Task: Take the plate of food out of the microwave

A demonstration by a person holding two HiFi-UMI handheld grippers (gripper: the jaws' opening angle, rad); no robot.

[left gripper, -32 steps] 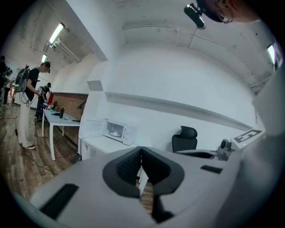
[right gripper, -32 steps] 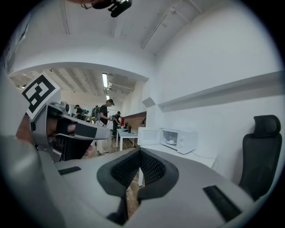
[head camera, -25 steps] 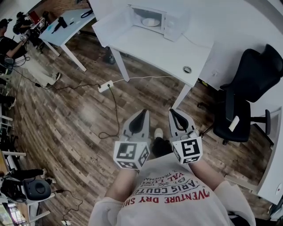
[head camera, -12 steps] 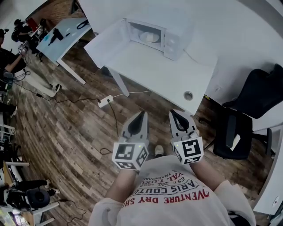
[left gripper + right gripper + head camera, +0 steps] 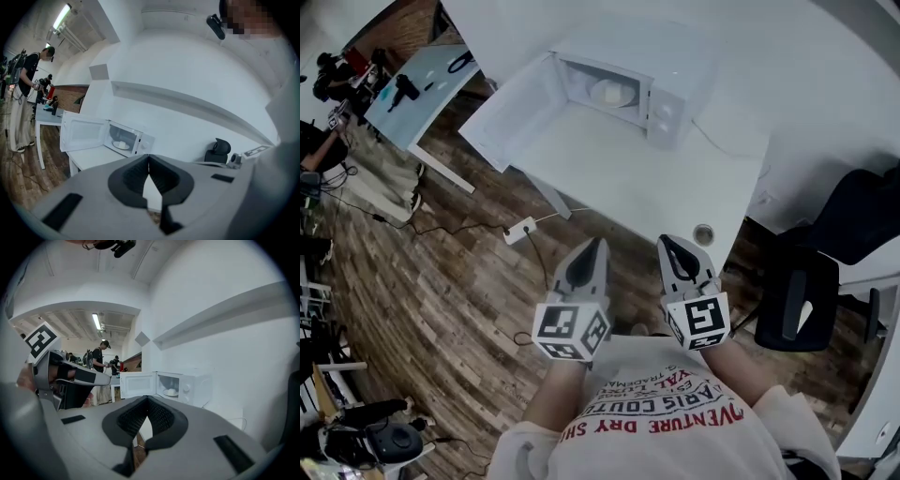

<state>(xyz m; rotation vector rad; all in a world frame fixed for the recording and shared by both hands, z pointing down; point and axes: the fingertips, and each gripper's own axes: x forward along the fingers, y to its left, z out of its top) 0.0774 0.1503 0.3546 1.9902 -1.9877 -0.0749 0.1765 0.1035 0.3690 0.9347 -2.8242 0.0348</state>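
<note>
- I hold both grippers side by side in front of my chest, pointing toward a white table (image 5: pixel 661 183); my left gripper (image 5: pixel 594 251) has its jaws pressed together with nothing between them; my right gripper (image 5: pixel 673 251) is closed and empty in the same way.
- What has just changed: a second ago the table lay well ahead of me across the wooden floor (image 5: pixel 459 281); now its near corner sits just beyond my jaw tips in the head view, so I have been closing in on it.
- The microwave (image 5: pixel 661 103) stands on the far part of the table, against the wall; its door (image 5: pixel 508 117) hangs wide open to the left.
- The plate of food (image 5: pixel 612 92) rests inside the open cavity, a pale mound on it; nothing touches it yet.
- For the task this reads as the approach; the door is no obstacle; I judge that I must step closer and open my jaws before I can reach in for the plate's rim.
- A black office chair (image 5: pixel 862 211) stands to the right of the table, apart from my path.
</note>
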